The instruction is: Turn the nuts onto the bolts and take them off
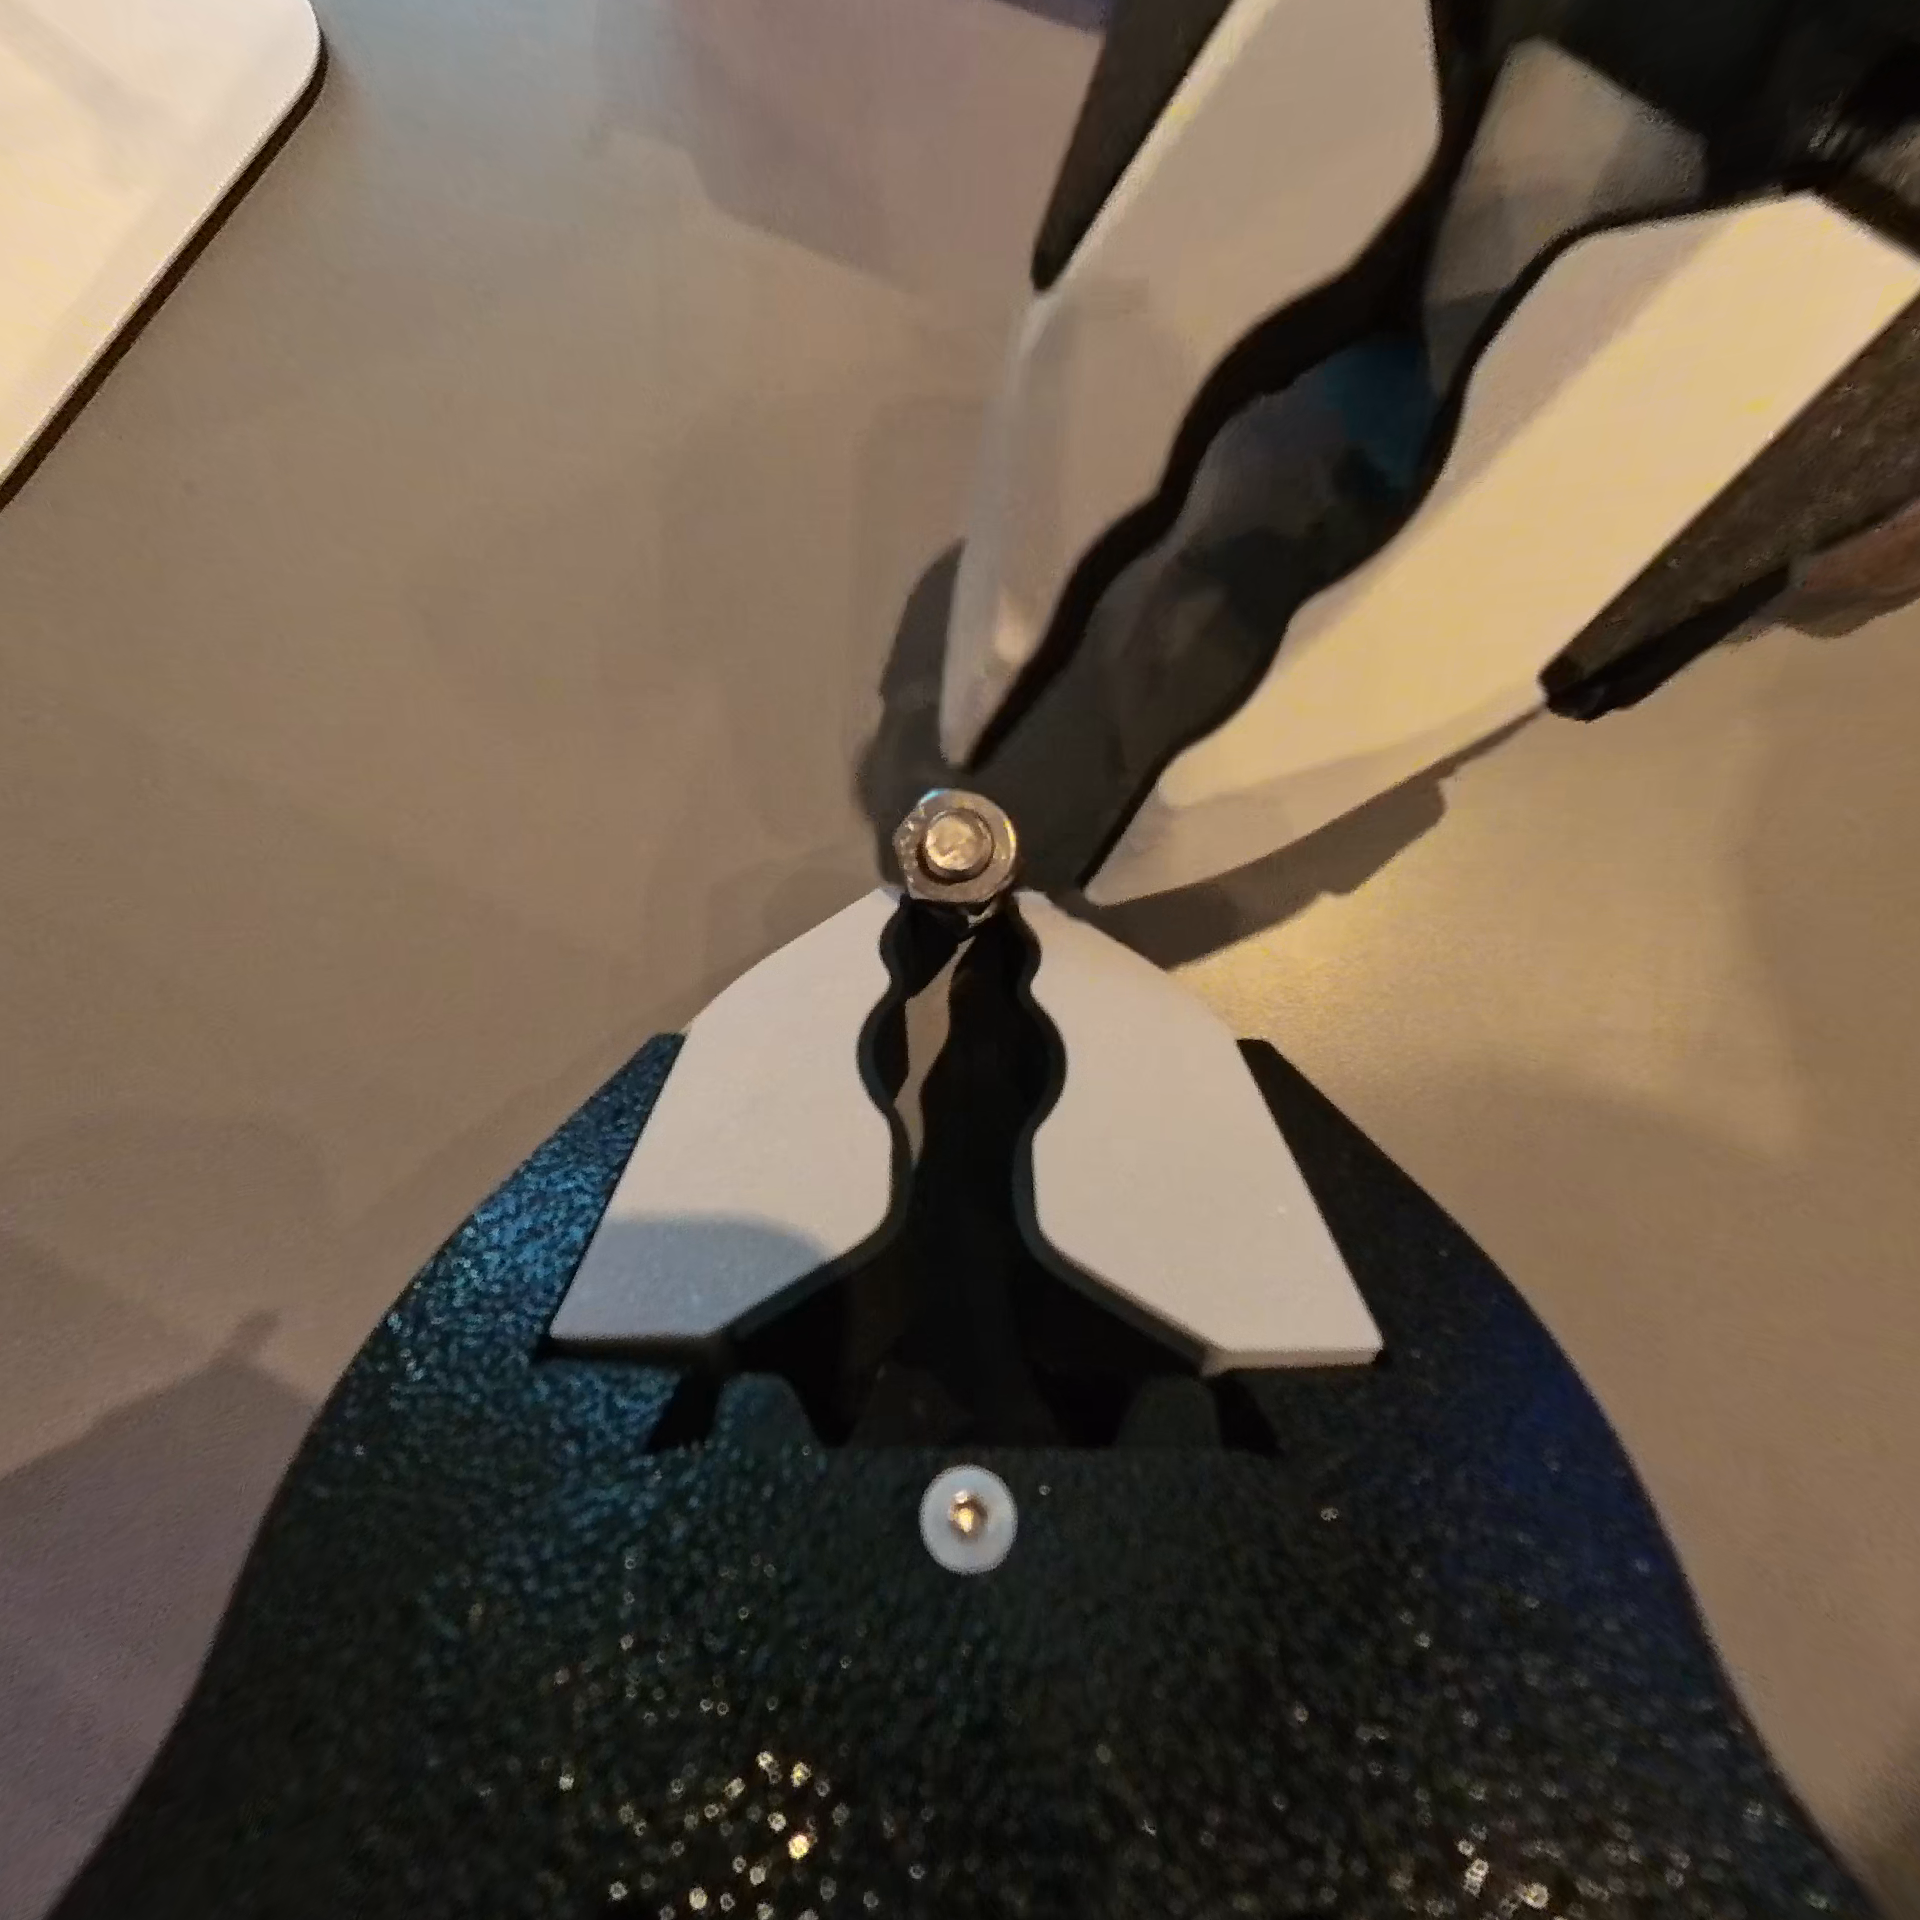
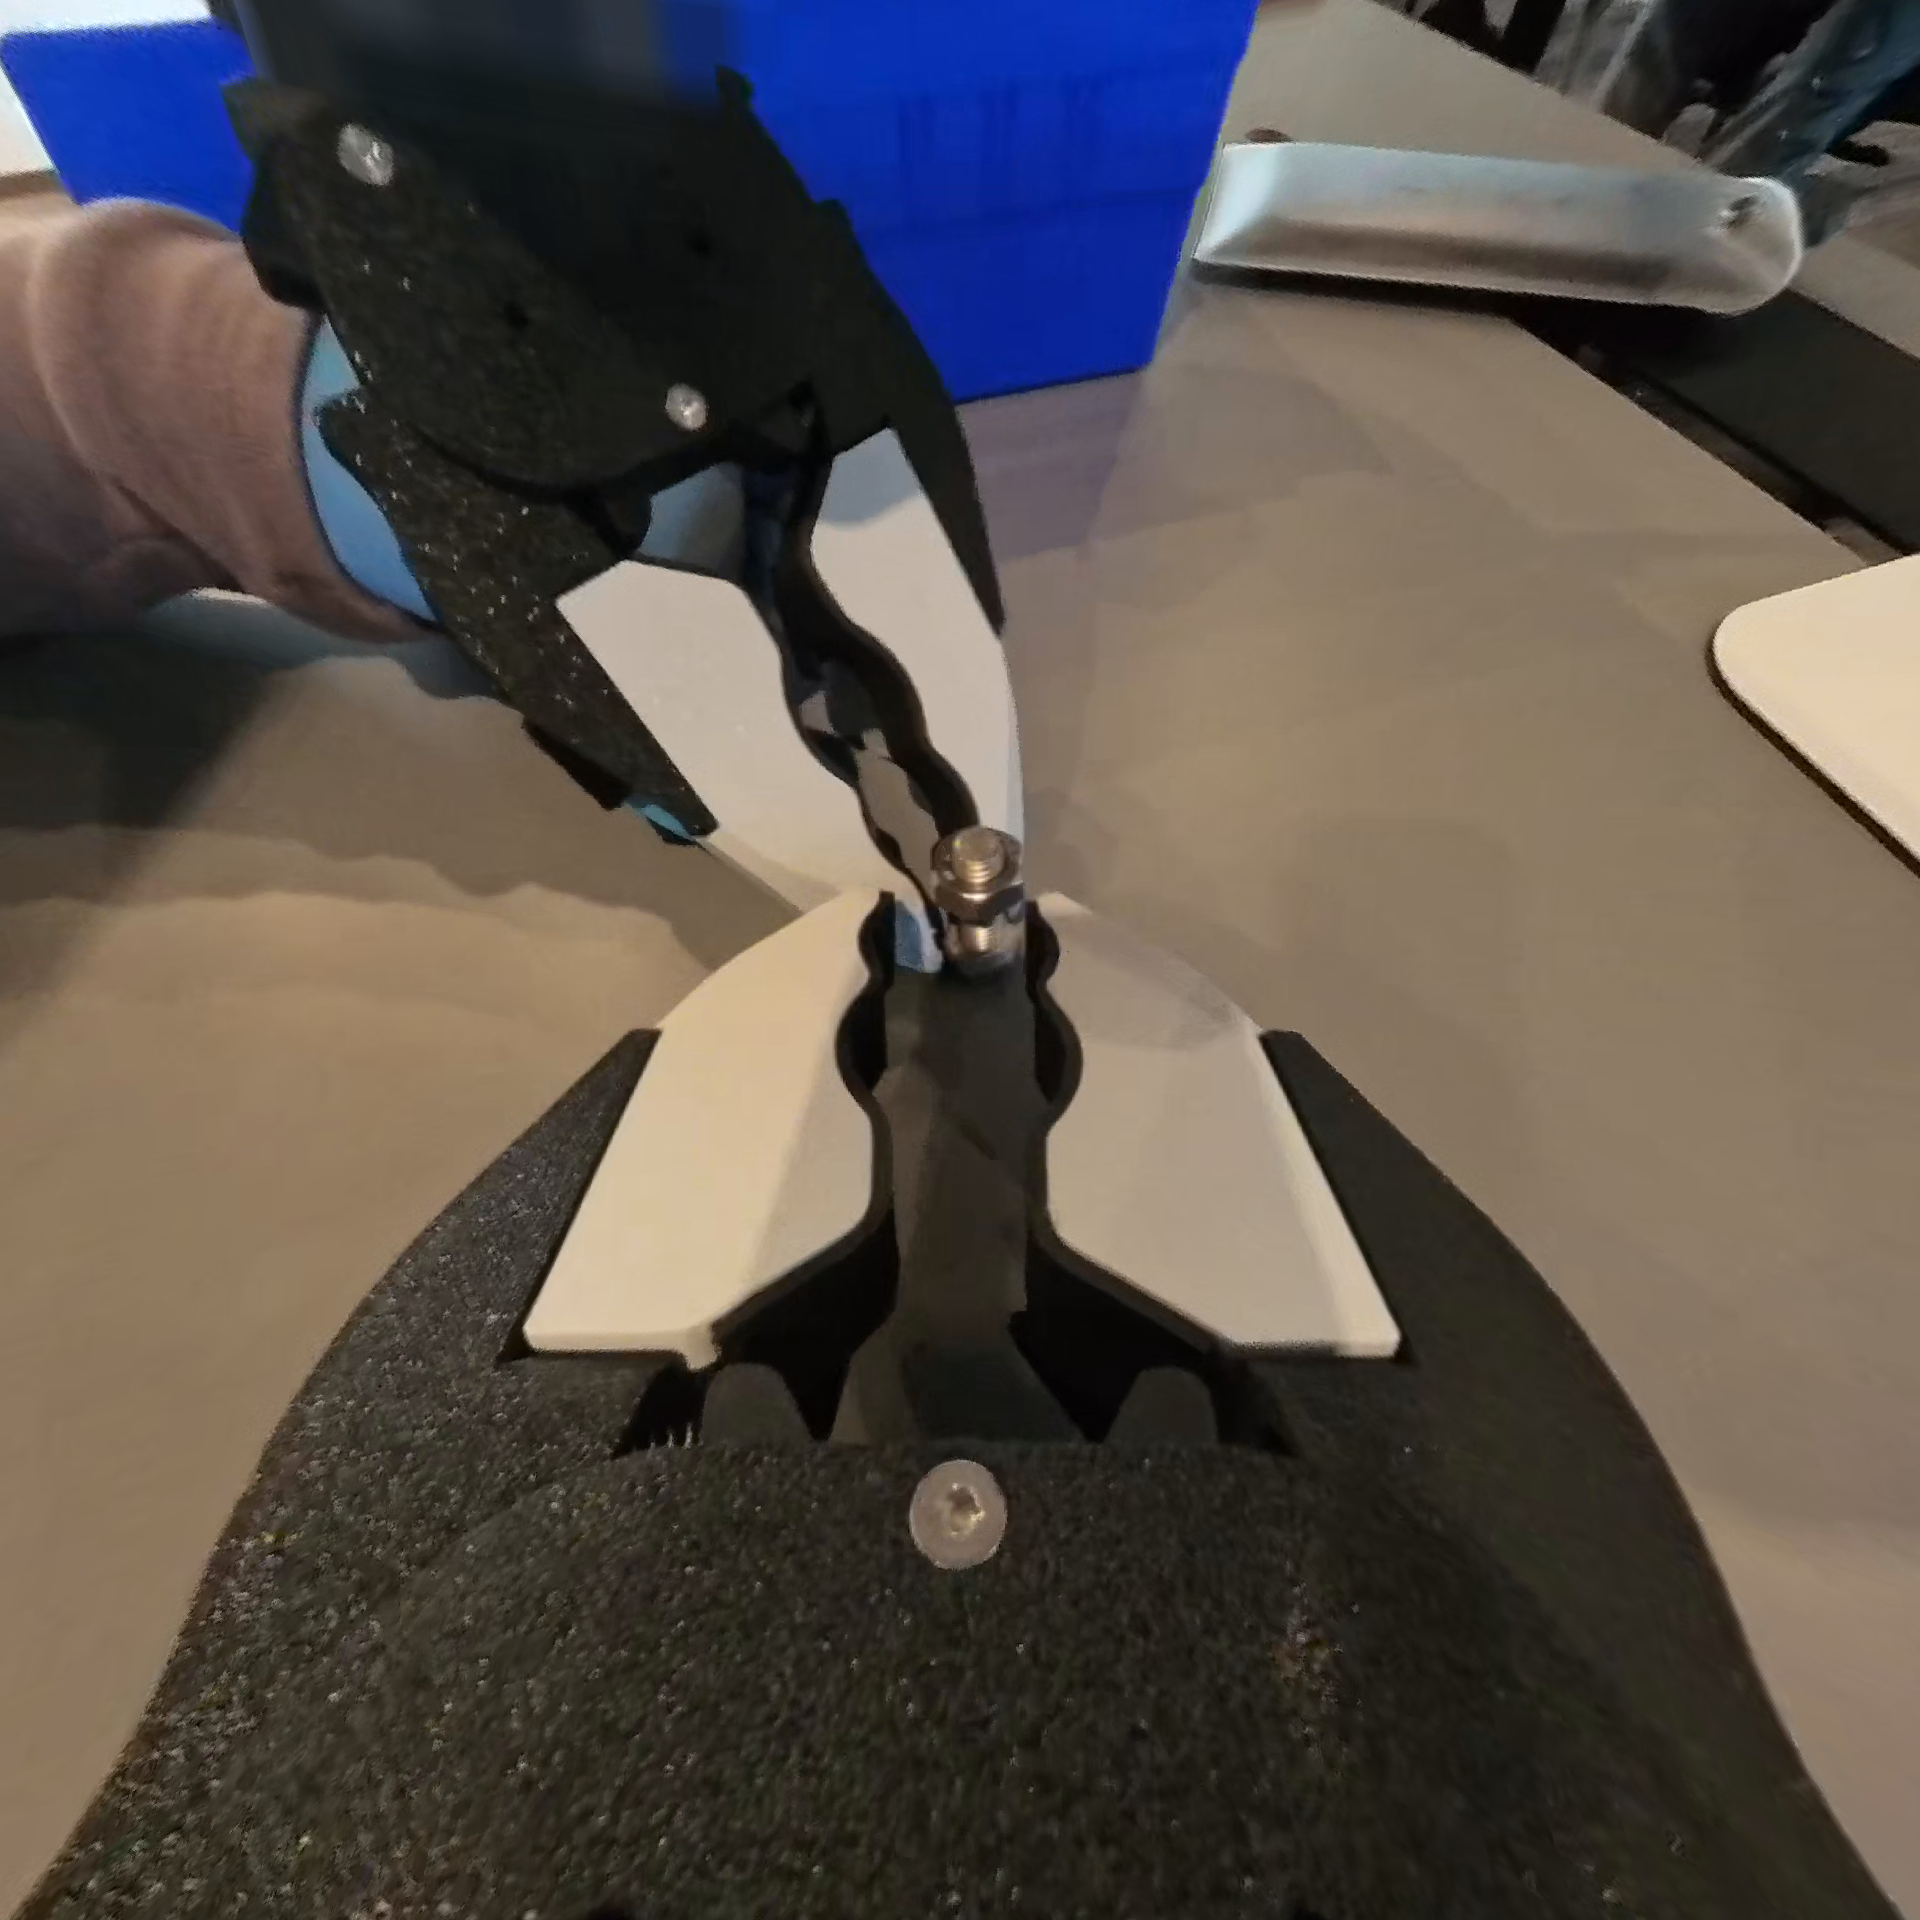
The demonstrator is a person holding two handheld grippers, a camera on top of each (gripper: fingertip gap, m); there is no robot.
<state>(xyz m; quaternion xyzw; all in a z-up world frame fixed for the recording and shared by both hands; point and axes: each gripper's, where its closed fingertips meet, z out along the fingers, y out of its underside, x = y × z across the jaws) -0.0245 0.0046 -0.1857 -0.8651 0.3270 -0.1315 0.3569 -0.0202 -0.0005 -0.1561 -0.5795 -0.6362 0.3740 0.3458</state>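
A small steel bolt with a hex nut threaded on it is held above the grey table, threaded end up. My left gripper is shut on the bolt's lower part, just under the nut. My right gripper comes in from the upper right, with its tips against the nut. In the right wrist view the nut sits between the right gripper's nearly closed fingertips. The bolt's end sticks up above them. The left gripper reaches down from the upper left. The bolt's head is hidden.
A blue bin stands at the back of the table. A metal plate lies at the back right. A white board lies at the right edge and also shows in the left wrist view. A sleeve holds the left gripper. Only a small space, under 4 cm, lies between the two pairs of fingers.
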